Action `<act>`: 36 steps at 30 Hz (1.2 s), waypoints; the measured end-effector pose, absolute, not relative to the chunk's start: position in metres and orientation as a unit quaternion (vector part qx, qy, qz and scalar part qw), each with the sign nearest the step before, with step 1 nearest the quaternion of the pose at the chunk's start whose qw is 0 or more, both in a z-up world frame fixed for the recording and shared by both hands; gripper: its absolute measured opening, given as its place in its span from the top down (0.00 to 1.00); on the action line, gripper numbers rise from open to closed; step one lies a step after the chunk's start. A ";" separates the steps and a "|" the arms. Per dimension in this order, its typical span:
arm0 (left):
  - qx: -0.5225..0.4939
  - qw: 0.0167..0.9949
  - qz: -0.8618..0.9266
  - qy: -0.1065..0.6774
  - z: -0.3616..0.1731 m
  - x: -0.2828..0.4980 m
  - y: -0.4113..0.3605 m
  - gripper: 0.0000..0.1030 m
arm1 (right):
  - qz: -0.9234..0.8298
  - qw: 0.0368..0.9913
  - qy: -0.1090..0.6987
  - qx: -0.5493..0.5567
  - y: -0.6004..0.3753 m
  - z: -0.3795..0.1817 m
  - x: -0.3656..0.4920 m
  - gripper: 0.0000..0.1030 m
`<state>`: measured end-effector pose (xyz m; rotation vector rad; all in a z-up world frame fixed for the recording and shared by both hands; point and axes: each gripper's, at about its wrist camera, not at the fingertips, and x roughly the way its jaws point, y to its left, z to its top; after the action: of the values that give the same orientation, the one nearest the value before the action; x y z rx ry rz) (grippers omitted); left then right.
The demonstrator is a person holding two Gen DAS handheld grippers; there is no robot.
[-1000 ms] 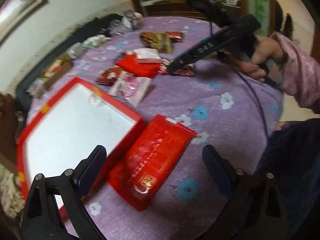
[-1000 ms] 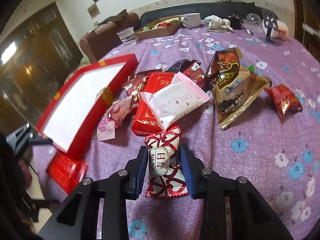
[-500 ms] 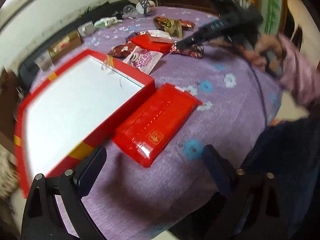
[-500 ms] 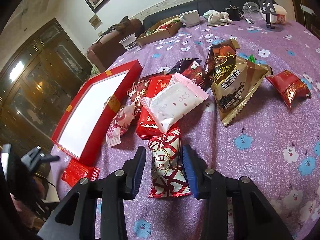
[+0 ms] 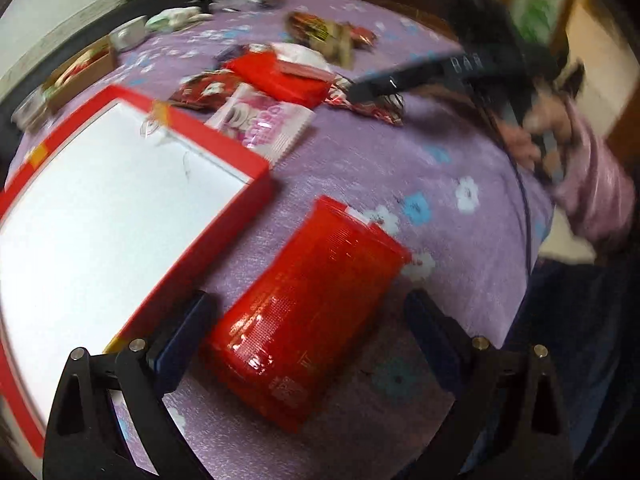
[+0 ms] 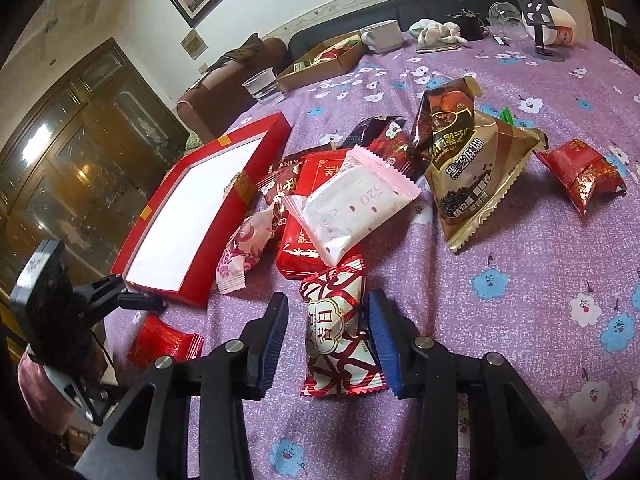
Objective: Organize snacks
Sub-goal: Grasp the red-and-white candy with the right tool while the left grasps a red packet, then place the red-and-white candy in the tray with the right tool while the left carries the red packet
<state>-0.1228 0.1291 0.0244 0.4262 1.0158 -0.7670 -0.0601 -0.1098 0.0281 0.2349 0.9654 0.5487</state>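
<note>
A flat red snack packet [image 5: 308, 312] lies on the purple cloth beside the red box with a white floor [image 5: 100, 216]. My left gripper [image 5: 308, 332] is open, its jaws on either side of the packet's near end. My right gripper [image 6: 328, 340] is open around a red-and-white patterned snack [image 6: 340, 332] that lies on the cloth; the jaws stand apart from it. The same box [image 6: 192, 208] and red packet [image 6: 164, 342] show at left in the right wrist view, with the left gripper [image 6: 132, 300] over them.
A heap of snacks lies mid-table: a pink-white packet [image 6: 352, 208], a brown-gold bag [image 6: 468, 160], a small red packet [image 6: 580, 174], a pink patterned packet [image 6: 244, 248]. A cardboard tray [image 6: 324, 60], cups and a bowl stand at the far edge. The table edge is near my left gripper.
My left gripper has moved in low over the flat red packet, which now lies between its jaws. My right gripper's jaws have opened wider around the patterned snack.
</note>
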 end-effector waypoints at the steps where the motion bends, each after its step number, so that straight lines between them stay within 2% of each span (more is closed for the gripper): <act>1: 0.206 0.775 -0.360 0.477 0.025 -0.120 0.127 0.05 | 0.262 0.843 0.457 0.111 -0.110 0.028 -0.060 0.54; 4: 0.205 0.753 -0.374 0.502 0.022 -0.110 0.127 0.10 | 0.266 0.842 0.456 0.111 -0.109 0.028 -0.060 0.52; 7: 0.248 0.745 -0.375 0.492 0.023 -0.116 0.123 0.23 | 0.267 0.841 0.456 0.112 -0.109 0.028 -0.060 0.52; 9: 0.252 0.741 -0.381 0.492 0.025 -0.120 0.121 0.38 | 0.267 0.841 0.456 0.113 -0.108 0.028 -0.061 0.51; 11: 0.252 0.743 -0.385 0.486 0.026 -0.125 0.120 0.46 | 0.267 0.842 0.456 0.112 -0.108 0.028 -0.060 0.51; 14: 0.243 0.755 -0.379 0.477 0.028 -0.131 0.121 0.53 | 0.267 0.842 0.456 0.112 -0.108 0.028 -0.060 0.51; 19: 0.198 0.788 -0.342 0.472 0.030 -0.141 0.125 0.54 | 0.257 0.847 0.457 0.088 -0.101 0.030 -0.062 0.51; 22: 0.161 0.809 -0.333 0.456 0.031 -0.151 0.130 0.54 | 0.228 0.860 0.456 0.012 -0.080 0.033 -0.068 0.52; 24: 0.137 0.822 -0.326 0.446 0.031 -0.156 0.133 0.55 | 0.210 0.866 0.453 -0.030 -0.068 0.033 -0.072 0.55; 25: 0.117 0.829 -0.321 0.442 0.031 -0.155 0.135 0.55 | 0.204 0.867 0.452 -0.041 -0.065 0.033 -0.073 0.66; 26: 0.102 0.836 -0.314 0.439 0.030 -0.155 0.137 0.55 | 0.200 0.868 0.451 -0.047 -0.064 0.033 -0.073 0.69; 30: 0.068 0.860 -0.286 0.417 0.033 -0.161 0.139 0.56 | 0.191 0.867 0.456 -0.065 -0.063 0.033 -0.079 0.70; 32: 0.049 0.868 -0.288 0.402 0.040 -0.165 0.140 0.62 | 0.186 0.865 0.461 -0.071 -0.064 0.035 -0.082 0.71; 36: 0.035 0.876 -0.289 0.384 0.052 -0.163 0.147 0.62 | 0.190 0.859 0.472 -0.054 -0.072 0.041 -0.087 0.74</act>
<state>-0.1628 0.1467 0.0525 0.0722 0.8021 -0.6025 -0.0868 -0.0719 0.0406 -0.1129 0.9910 0.3986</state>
